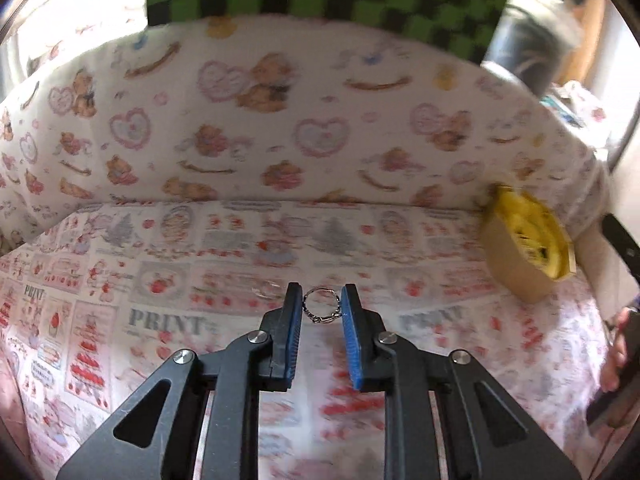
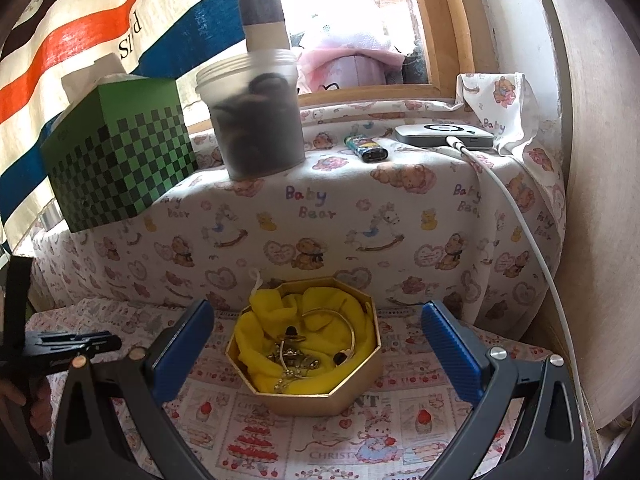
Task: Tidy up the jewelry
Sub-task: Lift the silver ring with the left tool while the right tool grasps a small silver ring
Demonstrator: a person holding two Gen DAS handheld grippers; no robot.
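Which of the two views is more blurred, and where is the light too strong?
Left wrist view: motion blur smears the printed cloth, though the small metal ring between the blue gripper pads stays fairly sharp. Right wrist view: sharper overall, but the window is overexposed.

"Baby Bear" on shelf cloth [image 2: 312, 204], "PRINT" on tablecloth [image 1: 166, 322]

Setting: a home room. Indicators: teddy-bear print cloth [image 2: 360, 216] over a ledge, window [image 2: 360, 20], tissue box [image 2: 120, 160], lighter [image 2: 366, 148], charging device [image 2: 444, 136].
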